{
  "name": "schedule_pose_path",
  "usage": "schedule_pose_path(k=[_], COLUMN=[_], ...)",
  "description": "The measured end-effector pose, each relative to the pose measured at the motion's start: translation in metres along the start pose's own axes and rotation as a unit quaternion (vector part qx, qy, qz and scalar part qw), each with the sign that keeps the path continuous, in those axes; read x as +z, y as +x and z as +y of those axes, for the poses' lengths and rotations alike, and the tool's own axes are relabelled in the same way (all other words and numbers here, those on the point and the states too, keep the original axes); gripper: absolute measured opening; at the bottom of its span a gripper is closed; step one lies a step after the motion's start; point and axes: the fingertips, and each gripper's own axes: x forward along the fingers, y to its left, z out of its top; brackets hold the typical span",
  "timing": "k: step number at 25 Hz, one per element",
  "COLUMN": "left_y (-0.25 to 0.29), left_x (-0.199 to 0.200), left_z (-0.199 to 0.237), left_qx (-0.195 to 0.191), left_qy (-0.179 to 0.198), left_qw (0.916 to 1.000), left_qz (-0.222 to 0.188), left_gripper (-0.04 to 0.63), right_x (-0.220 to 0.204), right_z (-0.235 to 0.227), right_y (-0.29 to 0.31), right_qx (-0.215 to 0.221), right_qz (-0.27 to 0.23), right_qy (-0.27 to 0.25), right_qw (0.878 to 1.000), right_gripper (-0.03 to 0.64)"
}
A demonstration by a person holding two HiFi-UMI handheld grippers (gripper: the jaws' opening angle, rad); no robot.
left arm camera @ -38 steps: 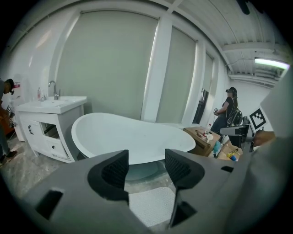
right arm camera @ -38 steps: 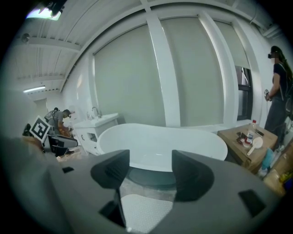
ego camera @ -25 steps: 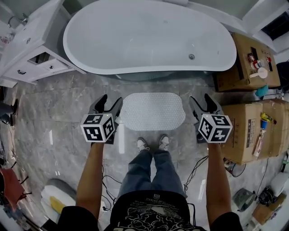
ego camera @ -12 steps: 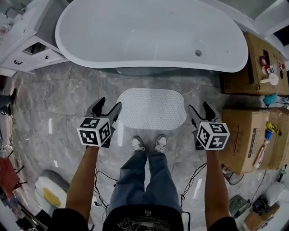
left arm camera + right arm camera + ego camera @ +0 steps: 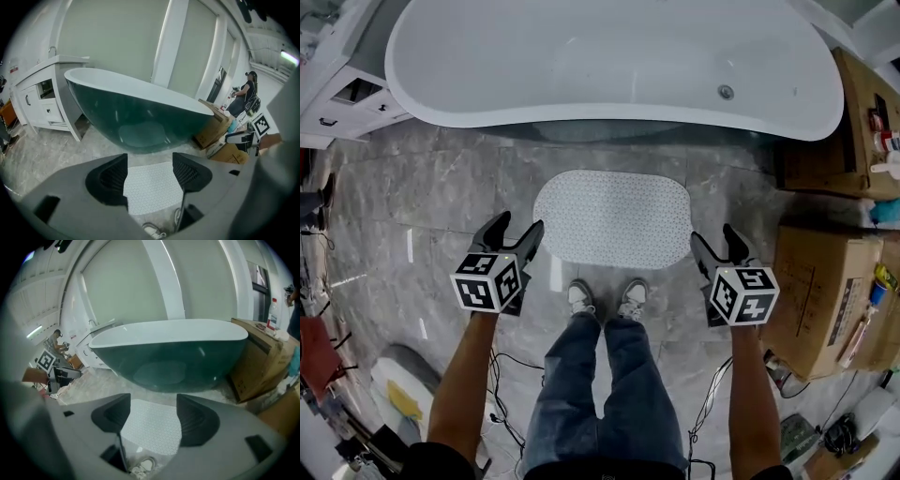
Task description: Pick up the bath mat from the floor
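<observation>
A white dimpled bath mat (image 5: 613,217) lies flat on the grey marble floor, between the bathtub and the person's shoes (image 5: 606,298). My left gripper (image 5: 516,231) hangs open above the floor just left of the mat, nothing between its jaws. On the mat's right side my right gripper (image 5: 717,240) is open and empty too. Through the left gripper's jaws I see the mat (image 5: 152,186) on the floor below. The right gripper view shows the mat (image 5: 151,424) the same way, far beneath its jaws.
A large white bathtub (image 5: 609,61) fills the space beyond the mat. A white cabinet (image 5: 333,89) stands at the far left. Cardboard boxes (image 5: 830,291) are stacked at the right. Cables (image 5: 502,375) trail on the floor behind the person's legs.
The head view has shifted: tub and mat sit slightly lower and more to the right in frame. Both grippers have dropped a little lower in the picture, still flanking the mat.
</observation>
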Motion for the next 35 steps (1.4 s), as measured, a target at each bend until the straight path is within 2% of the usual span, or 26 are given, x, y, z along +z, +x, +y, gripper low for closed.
schedule_pose_path(k=[8, 13, 21, 26, 30, 35], left_y=[0.039, 0.059, 0.100, 0.132, 0.162, 0.208], left_x=[-0.053, -0.089, -0.131, -0.172, -0.204, -0.226], left_z=[0.007, 0.027, 0.058, 0.081, 0.102, 0.122], left_qx=[0.000, -0.011, -0.018, -0.019, -0.015, -0.010], left_qy=[-0.007, -0.012, -0.002, -0.005, 0.000, 0.005], left_qw=[0.9999, 0.9995, 0.9997, 0.9998, 0.9998, 0.9999], left_qz=[0.014, 0.028, 0.016, 0.009, 0.011, 0.010], left_gripper=[0.308, 0.322, 0.342, 0.360, 0.377, 0.391], right_x=[-0.057, -0.083, -0.123, -0.153, -0.178, -0.202], right_z=[-0.029, -0.025, -0.018, -0.031, -0.045, -0.068], right_y=[0.036, 0.058, 0.107, 0.138, 0.167, 0.206], right_qx=[-0.002, -0.012, -0.008, -0.014, -0.019, -0.021], right_qz=[0.020, 0.028, 0.029, 0.032, 0.031, 0.033], right_qy=[0.041, 0.031, -0.001, -0.024, -0.021, -0.028], right_qw=[0.999, 0.999, 1.000, 0.999, 0.999, 0.999], right_gripper=[0.311, 0.318, 0.333, 0.354, 0.362, 0.373])
